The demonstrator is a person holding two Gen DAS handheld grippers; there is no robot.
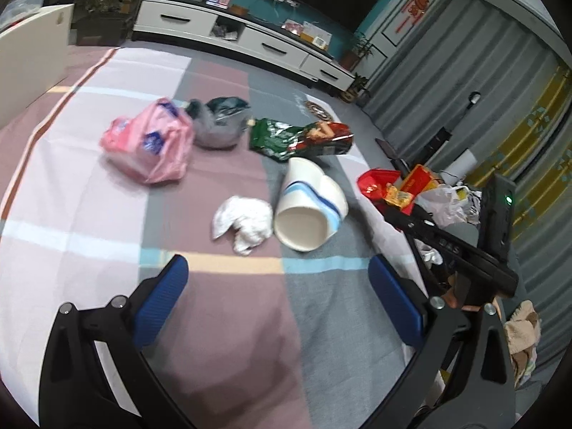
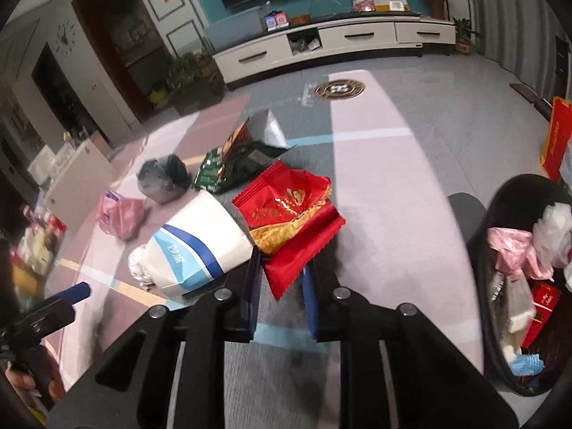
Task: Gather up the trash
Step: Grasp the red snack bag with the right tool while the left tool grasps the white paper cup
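Red foil wrapper [image 2: 286, 211], frame centre: right claw [image 2: 280, 279] nearly closed, pinching near corner. Firm pinch advised before lifting toward black bin [image 2: 481, 236], right edge. Left claw [image 1: 279, 304] spread, empty.

Cup [image 1: 310, 211]: lies on its side on the bed sheet [image 1: 107, 214], mouth toward me.
Tissue [image 1: 243, 222]: just beside my cup's left.
Snack bags [image 1: 296, 137]: behind the cup.
Plastic bag [image 1: 150, 143]: far left, next to a knotted bag [image 1: 218, 121].
Wrapper [image 2: 293, 225]: between my right jaws.
Bin [image 2: 500, 364]: right of it, holding trash.
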